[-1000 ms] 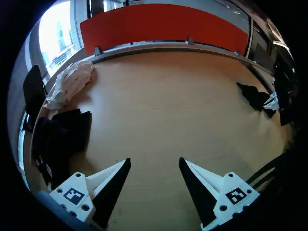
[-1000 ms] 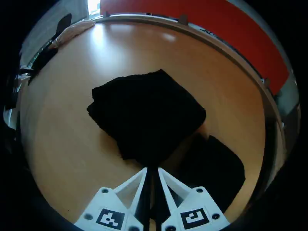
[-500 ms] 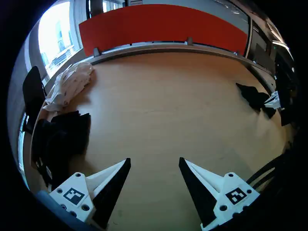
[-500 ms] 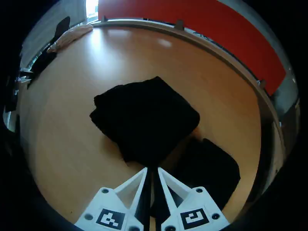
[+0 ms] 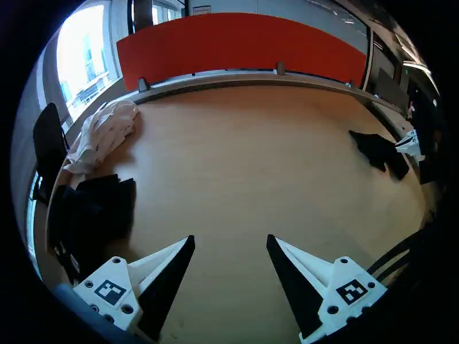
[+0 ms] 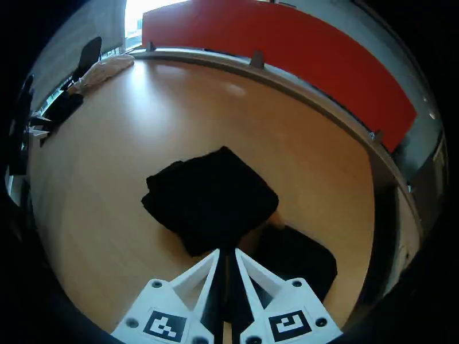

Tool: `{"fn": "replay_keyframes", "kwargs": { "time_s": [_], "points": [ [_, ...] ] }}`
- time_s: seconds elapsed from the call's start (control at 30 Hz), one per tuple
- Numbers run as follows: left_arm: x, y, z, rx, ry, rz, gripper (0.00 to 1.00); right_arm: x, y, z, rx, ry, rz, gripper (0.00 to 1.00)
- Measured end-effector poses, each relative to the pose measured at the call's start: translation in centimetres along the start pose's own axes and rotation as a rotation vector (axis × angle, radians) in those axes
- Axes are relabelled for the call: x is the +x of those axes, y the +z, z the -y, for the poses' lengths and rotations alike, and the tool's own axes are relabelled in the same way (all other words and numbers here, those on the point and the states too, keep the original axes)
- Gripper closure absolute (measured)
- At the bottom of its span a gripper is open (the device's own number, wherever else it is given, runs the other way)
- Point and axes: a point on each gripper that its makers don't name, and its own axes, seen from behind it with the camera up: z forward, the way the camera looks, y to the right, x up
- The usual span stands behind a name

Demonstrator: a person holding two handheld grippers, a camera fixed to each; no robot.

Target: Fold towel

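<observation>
A black towel (image 6: 209,203) hangs bunched from my right gripper (image 6: 227,252), which is shut on its near edge above the wooden table (image 6: 115,172). Under it to the right lies a dark patch (image 6: 295,261); whether that is shadow or another cloth I cannot tell. In the left gripper view the same black towel (image 5: 376,150) shows far off at the right edge of the table, with the right gripper (image 5: 408,143) beside it. My left gripper (image 5: 229,238) stands open over bare wood (image 5: 241,160), holding nothing.
A crumpled white cloth (image 5: 102,133) lies at the table's far left, with a heap of black cloth (image 5: 92,212) nearer to me. A dark chair (image 5: 46,143) stands beyond that edge. A red partition (image 5: 241,43) runs along the back of the table.
The right gripper has risen with the black towel, so the towel and table look smaller and farther. The left gripper has barely moved and stays open.
</observation>
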Motion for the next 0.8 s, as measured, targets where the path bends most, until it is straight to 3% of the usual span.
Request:
{"fn": "replay_keyframes", "kwargs": {
  "time_s": [0.8],
  "points": [
    [1.6,-1.7,1.2,-0.004,-0.004,-0.064,0.07,11.8,-5.6,-1.8,-0.098,-0.09,-0.203,0.95]
  ]
}}
